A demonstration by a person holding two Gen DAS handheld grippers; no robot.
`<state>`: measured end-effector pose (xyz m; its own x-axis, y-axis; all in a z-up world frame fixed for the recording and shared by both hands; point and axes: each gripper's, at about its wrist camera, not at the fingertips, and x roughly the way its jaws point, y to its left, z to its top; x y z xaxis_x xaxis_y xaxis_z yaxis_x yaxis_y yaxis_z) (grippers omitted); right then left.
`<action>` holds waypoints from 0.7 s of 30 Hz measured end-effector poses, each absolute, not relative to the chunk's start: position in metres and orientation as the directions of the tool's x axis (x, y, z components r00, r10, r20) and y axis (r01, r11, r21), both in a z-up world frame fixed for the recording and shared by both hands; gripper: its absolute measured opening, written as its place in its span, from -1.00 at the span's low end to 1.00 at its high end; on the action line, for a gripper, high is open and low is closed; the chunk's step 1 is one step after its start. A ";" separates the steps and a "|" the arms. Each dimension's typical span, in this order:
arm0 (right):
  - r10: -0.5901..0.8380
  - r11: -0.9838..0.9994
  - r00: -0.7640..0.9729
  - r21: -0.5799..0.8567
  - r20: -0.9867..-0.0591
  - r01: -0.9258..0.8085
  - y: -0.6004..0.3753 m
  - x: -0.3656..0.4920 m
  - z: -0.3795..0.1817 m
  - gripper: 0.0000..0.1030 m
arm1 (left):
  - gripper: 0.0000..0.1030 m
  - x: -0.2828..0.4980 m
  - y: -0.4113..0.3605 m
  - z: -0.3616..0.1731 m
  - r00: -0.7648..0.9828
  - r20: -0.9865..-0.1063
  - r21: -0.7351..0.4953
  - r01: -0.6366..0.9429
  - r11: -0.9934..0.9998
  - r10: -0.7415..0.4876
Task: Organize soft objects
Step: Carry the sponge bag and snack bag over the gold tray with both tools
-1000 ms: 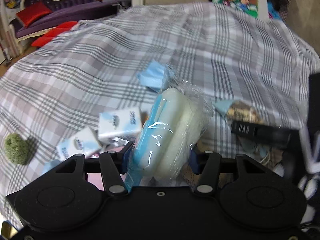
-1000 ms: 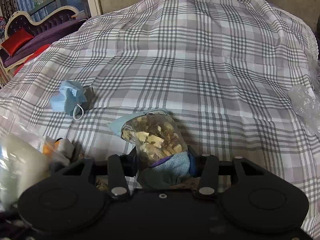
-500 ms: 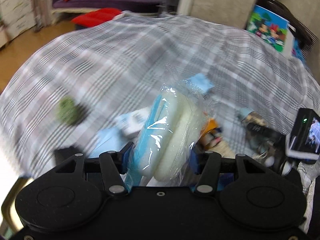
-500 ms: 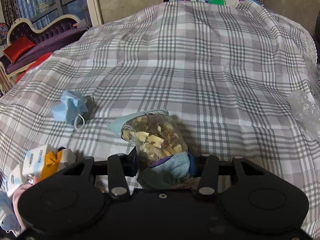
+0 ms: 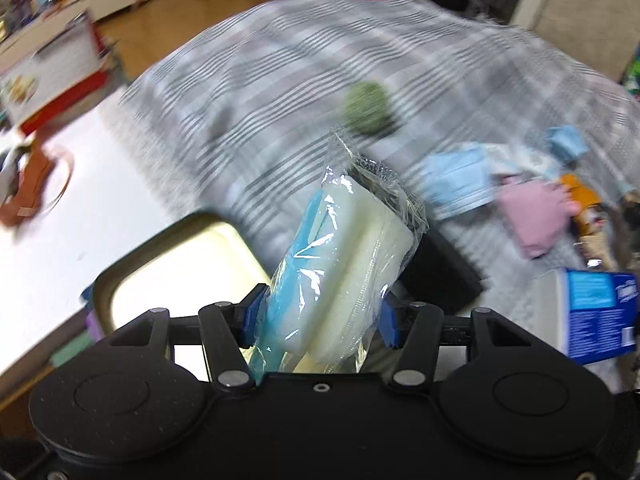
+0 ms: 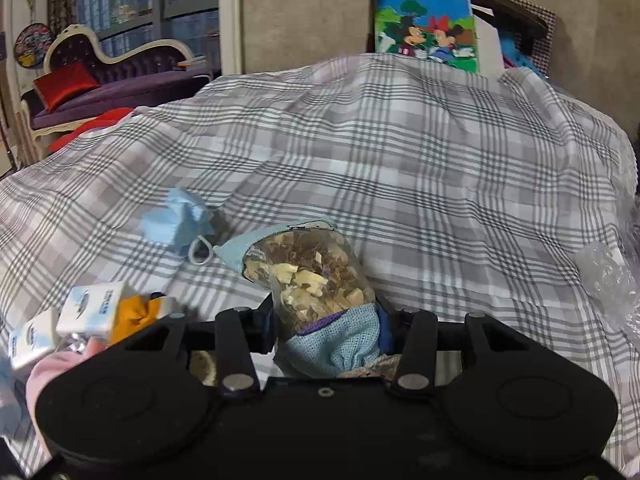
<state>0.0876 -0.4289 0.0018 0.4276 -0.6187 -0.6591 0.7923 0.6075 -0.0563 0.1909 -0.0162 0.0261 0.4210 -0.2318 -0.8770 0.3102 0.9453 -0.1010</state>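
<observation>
Left gripper (image 5: 318,316) clamped on wrapped sponges (image 5: 340,264), above a tray (image 5: 120,280) on a white table (image 5: 72,208); plaid cover (image 6: 400,168) beyond, strewn with a green ball (image 5: 366,106), masks (image 5: 456,184), pink cloth (image 5: 532,216); right gripper (image 6: 326,322) clamped on a sachet (image 6: 308,276) over the cover; tissue packs (image 6: 92,306) at left; purple sofa (image 6: 120,76), cartoon box (image 6: 426,30) behind

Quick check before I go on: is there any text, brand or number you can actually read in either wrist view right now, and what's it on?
None can be read.
Blue tissue pack: white print, too blurred.
Small white tissue packs: blue logo, too small.
Cartoon mouse picture: no words visible.
Wrapped sponge in left gripper: no label showing.
</observation>
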 end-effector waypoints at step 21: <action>-0.486 0.739 0.558 0.024 -0.673 0.673 -0.384 0.072 0.086 -0.12 | 0.03 0.203 0.061 -0.031 0.377 -0.913 -0.126 0.107 0.986 -0.158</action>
<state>0.0722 -0.3839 0.0855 0.5579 -0.4860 -0.6727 0.6731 0.7392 0.0242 0.2030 0.0612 -0.0305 0.3769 -0.1580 -0.9127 0.1073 0.9862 -0.1264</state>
